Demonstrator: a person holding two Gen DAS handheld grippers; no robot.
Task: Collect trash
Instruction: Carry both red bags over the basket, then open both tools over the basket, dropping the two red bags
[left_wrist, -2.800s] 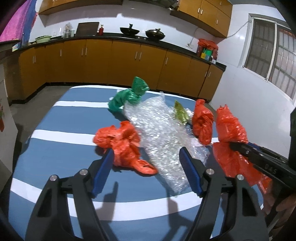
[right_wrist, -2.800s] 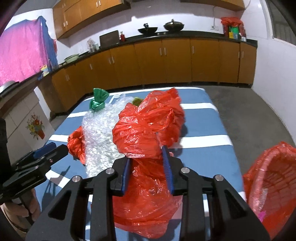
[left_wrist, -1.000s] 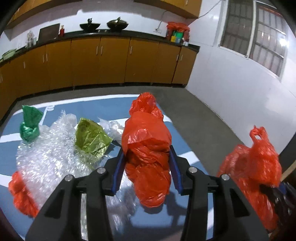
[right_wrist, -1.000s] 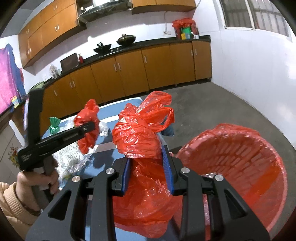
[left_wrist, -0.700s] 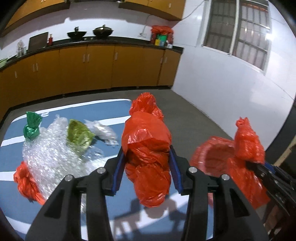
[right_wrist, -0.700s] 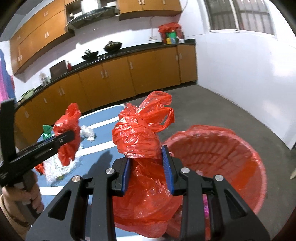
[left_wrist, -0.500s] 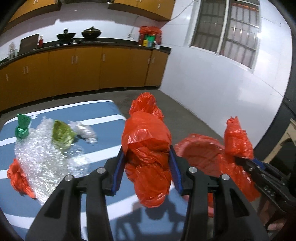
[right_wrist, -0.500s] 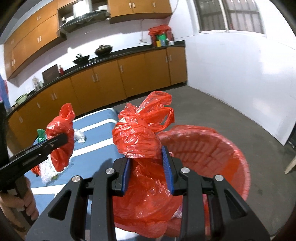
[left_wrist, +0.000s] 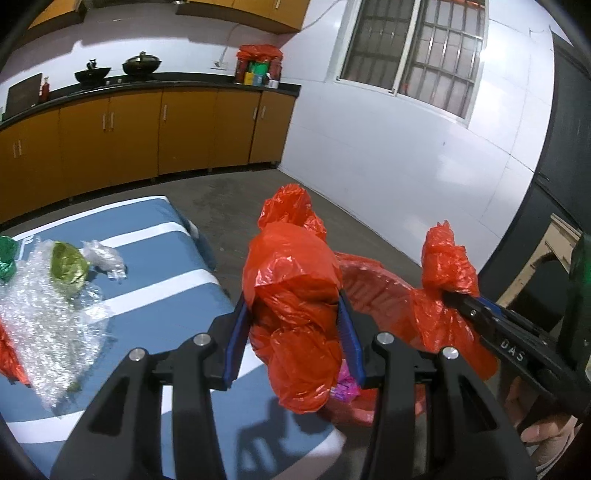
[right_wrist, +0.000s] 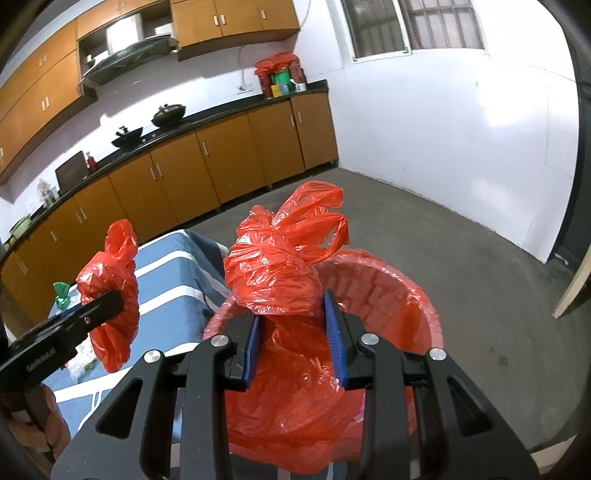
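My left gripper (left_wrist: 293, 314) is shut on a crumpled red plastic bag (left_wrist: 293, 295), held past the table's right edge, partly in front of the red bin (left_wrist: 373, 280). My right gripper (right_wrist: 295, 328) is shut on a second red bag (right_wrist: 280, 280) that hangs over the bin (right_wrist: 406, 295), which is lined with red plastic. Each view shows the other gripper from the side: the right gripper (left_wrist: 448, 295) with its bag (left_wrist: 443, 288), the left gripper (right_wrist: 120, 297) with its bag (right_wrist: 112, 295). Something pink (left_wrist: 343, 387) lies inside the bin.
On the blue-and-white striped table (left_wrist: 155, 295) lie a sheet of bubble wrap (left_wrist: 40, 317), a yellow-green wrapper (left_wrist: 68, 266), a green wrapper (left_wrist: 5, 256), a clear scrap (left_wrist: 105, 256) and a red bag (left_wrist: 9, 354) at the left edge. Orange cabinets (left_wrist: 147, 133) line the far wall; grey floor surrounds the bin.
Both grippers have carried their red bags rightward off the table toward the red bin. The bin now fills more of both views and the table litter has slid to the left.
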